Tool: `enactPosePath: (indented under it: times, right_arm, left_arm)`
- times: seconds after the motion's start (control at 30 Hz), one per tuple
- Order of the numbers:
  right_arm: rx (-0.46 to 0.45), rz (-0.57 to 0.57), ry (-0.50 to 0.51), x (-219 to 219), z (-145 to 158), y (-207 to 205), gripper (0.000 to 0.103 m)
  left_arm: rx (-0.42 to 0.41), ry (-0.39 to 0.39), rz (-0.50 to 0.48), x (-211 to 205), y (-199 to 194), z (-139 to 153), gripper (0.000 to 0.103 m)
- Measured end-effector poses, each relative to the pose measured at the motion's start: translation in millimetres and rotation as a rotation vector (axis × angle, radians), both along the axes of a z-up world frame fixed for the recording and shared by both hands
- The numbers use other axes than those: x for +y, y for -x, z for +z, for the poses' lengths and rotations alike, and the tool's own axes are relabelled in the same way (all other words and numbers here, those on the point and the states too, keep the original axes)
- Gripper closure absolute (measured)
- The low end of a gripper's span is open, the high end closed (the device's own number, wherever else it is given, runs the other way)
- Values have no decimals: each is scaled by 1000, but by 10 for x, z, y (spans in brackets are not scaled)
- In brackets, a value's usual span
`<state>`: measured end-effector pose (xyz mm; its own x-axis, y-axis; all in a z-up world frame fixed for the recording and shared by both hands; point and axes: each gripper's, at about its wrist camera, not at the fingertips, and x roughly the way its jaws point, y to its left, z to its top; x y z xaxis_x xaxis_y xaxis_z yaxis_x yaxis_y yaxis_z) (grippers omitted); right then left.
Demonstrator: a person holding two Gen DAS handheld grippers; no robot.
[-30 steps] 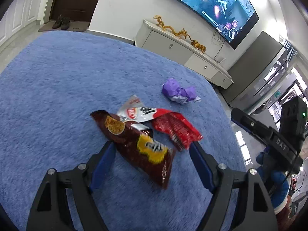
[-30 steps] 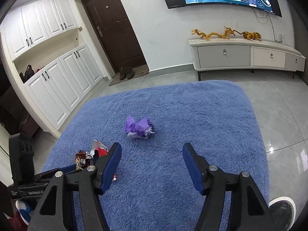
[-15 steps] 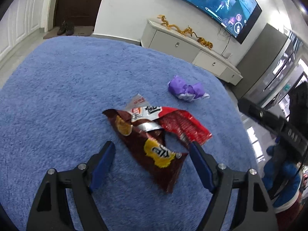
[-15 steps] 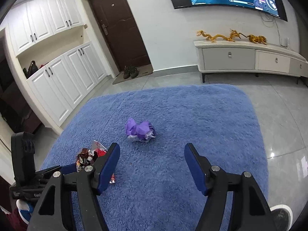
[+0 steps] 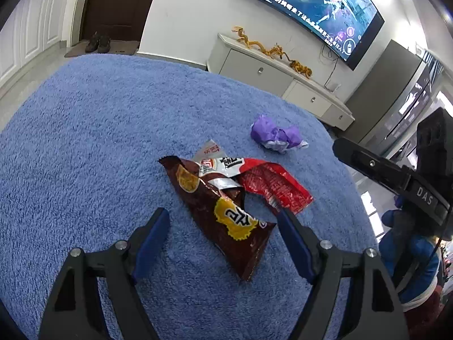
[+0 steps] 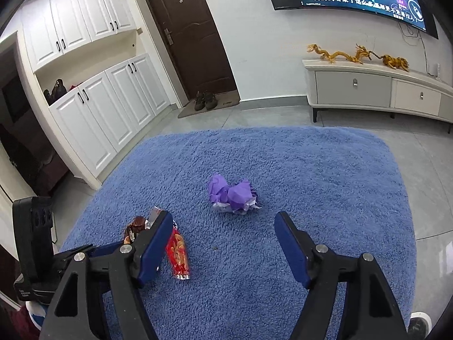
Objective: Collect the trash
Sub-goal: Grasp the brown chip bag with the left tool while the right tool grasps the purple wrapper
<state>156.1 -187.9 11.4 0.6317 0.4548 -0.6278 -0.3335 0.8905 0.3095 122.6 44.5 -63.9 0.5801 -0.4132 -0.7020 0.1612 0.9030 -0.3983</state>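
Note:
On the blue rug (image 5: 85, 141) lies a brown chip bag (image 5: 198, 195) with a yellow logo. A red wrapper (image 5: 277, 187) and a white-and-red wrapper (image 5: 223, 164) overlap its far end. My left gripper (image 5: 222, 212) hovers open over the bag's near half, pads clear of it. A crumpled purple paper wad (image 6: 232, 195) sits just ahead of my right gripper (image 6: 223, 218), whose jaws are opening with nothing between them. In the right wrist view the red wrapper (image 6: 177, 252) shows beside the left finger, which hides most of the brown bag (image 6: 136, 226).
Grey tiled floor (image 6: 424, 147) surrounds the rug. A white TV cabinet (image 6: 368, 87) stands against the far wall, shoes (image 6: 205, 100) sit by the dark door, and white cupboards (image 6: 93, 119) line the left. Blue clothing (image 5: 410, 255) shows at the rug's right edge.
The right gripper's jaws have widened and it has drifted a little closer to the purple wad. The left gripper has barely shifted over the chip bag.

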Motion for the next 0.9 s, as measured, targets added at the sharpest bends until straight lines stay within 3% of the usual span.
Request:
enactPosePath:
  times: [0.1, 0.3, 0.43, 0.53, 0.7, 0.8, 0.9]
  right_arm:
    - [-2, -1, -1, -11, -1, 2, 30]
    - [-2, -13, -8, -67, -19, -54, 30]
    - [-3, -24, -18, -119, -41, -83, 30]
    - [-4, -35, -34, -209, -50, -122, 30]
    - [-12, -43, -39, -322, -56, -222, 30]
    - [-8, -33, -41, -332, -58, -325, 30]
    - [17, -11, -64, -294, -105, -445, 30]
  left_arm:
    - [4, 20, 6, 39, -5, 7, 25]
    - [44, 183, 27, 157, -95, 90, 24]
    - [95, 201, 88, 126, -240, 118, 17]
    - [166, 210, 138, 70, -362, 79, 17]
    - [234, 90, 224, -107, -525, 33, 17]
    - [218, -40, 230, -316, -574, 46, 17]
    - [178, -118, 214, -471, -561, 40, 19]
